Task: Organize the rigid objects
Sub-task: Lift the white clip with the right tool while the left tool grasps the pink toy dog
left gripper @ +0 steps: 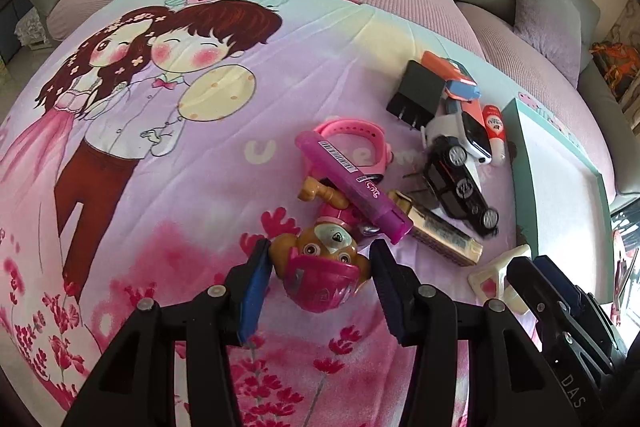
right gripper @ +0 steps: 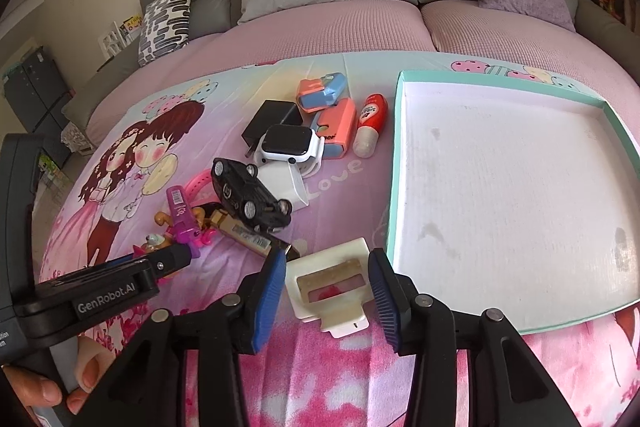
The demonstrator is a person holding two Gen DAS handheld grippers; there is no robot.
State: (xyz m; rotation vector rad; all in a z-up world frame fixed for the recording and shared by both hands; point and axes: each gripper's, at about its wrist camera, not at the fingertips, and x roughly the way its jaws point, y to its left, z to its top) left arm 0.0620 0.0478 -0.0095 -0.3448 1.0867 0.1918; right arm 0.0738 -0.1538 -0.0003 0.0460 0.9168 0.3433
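**Item 1, L side: left gripper (left gripper: 320,247).** Tongs at a mid gap, straddling the head of a pup figure (left gripper: 316,259). Pads sit right at the head's sides; can't tell if they press yet.
- Thing: hard plastic toy, tan face, pink helmet, lying on its back on the printed blanket (left gripper: 180,207). A purple marker (left gripper: 352,183) lies across its body, with a pink watch band (left gripper: 352,143) just behind.
- Handling, as I judge it: the head is rounded and glossy, so it's prob. slippery. Close square on the widest part and lift straight up so the marker slides off and isn't dragged along.

**Item 2, centre: loose pile.** Yellowish bar (left gripper: 436,231), black toy car (left gripper: 460,187), white smartwatch (right gripper: 286,143), black charger (right gripper: 272,119). All on the blanket, touching or overlapping, none in the box.

**Item 3, R side: right gripper (right gripper: 327,255).** Tongs part-open around a white plastic clip (right gripper: 340,317), with a thin gap showing each side, so it isn't gripped.
- Thing: flat, squarish, cream-white, with a window cut through it and a small tab at the near end. Lies flat, just beside the box's near left corner.
- Handling: low profile, so get the pads down to blanket level before closing and pinch the long edges, not the tab.

**Item 4, far R: teal-rimmed box (right gripper: 520,187).** Shallow, white floor, nothing in it. Likely the drop spot; a short carry for the clip, a longer one for the pup.
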